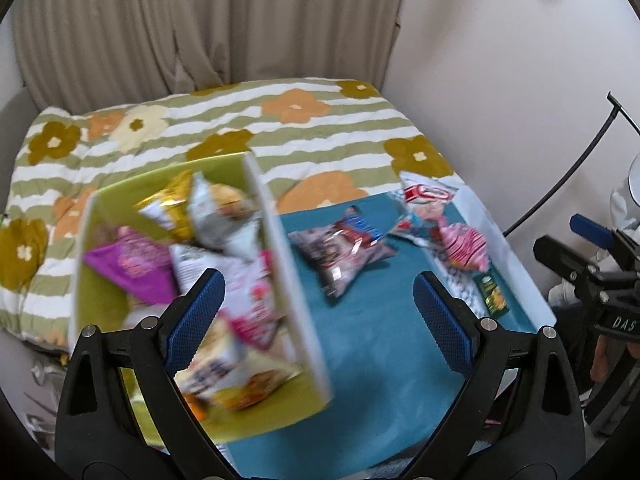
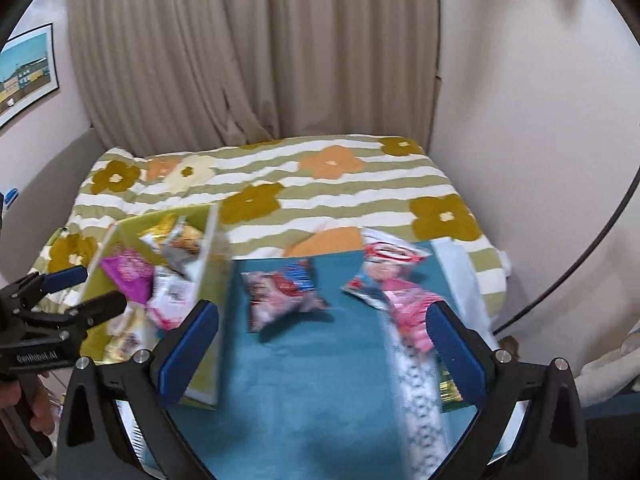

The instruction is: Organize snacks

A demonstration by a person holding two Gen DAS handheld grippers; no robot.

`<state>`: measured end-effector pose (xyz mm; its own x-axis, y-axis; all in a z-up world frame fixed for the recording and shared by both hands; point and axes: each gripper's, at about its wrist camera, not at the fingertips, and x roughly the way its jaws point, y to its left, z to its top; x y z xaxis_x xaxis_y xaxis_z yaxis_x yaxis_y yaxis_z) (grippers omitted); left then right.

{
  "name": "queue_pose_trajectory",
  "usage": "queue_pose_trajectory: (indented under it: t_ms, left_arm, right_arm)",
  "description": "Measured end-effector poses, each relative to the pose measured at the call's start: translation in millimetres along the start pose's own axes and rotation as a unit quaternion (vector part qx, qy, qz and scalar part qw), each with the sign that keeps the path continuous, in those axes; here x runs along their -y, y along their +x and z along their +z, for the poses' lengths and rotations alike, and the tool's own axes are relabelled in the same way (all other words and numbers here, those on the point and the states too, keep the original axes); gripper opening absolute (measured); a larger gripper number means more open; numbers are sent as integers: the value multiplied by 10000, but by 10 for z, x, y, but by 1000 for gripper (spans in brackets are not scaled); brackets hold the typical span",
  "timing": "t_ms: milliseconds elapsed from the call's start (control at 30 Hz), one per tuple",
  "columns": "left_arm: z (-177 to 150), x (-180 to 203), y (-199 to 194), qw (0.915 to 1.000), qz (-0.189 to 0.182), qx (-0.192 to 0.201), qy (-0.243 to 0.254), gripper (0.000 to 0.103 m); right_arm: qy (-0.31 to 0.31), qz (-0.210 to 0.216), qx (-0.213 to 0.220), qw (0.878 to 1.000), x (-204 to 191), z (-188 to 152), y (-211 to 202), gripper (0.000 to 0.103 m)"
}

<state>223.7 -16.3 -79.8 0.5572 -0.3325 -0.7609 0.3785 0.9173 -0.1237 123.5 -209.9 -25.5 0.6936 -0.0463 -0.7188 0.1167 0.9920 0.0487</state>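
Both my tongs stand wide open with nothing in them: the left gripper (image 1: 316, 312) hangs above the wall between the 2 compartments, and the right gripper (image 2: 322, 346) hangs over the teal floor (image 2: 304, 400).

Nearest the right gripper, beside and partly behind its right finger, lies the pink striped packet (image 2: 408, 312) on a patterned white wrapper (image 2: 418, 408); a small green packet (image 1: 494, 298) sits just past it. Ahead and midway between the fingers lies the grey and red bag (image 2: 282, 290), loose and apart from the others. Further off to the right is the red and white bag (image 2: 390, 258).

To the left, the green box (image 1: 104, 216) already holds a heap of snacks (image 1: 208, 240).

I judge the grey and red bag the easiest next pick: I would come down straight, pinch its puffed middle and not a corner, lift clear of the divider (image 1: 280, 256), then release over the heap. The picture is blurred, so I would slow down first.
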Motion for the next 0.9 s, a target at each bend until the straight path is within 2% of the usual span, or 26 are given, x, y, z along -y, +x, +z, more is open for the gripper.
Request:
queue_pose_trajectory:
  t_ms: [200,467,733,900]
  left_arm:
    - [285,537,495,9999,-135,-31,17,95]
    - [603,1067,1416,9985,-277,-434,182,95]
    - [659,1382,2342,9927,-501,-1081,199,95]
    - [662,1544,2753,9887,-589,-1327,385,95]
  right_arm:
    - [94,36,-232,9997,626,8,311,103]
    - [215,360,-783,9961,1236,-72,959,103]
    - [265,694,-1418,9871,1535,-245,1658,103]
    - [165,920,-1587,9829,1584,-322,1898,103]
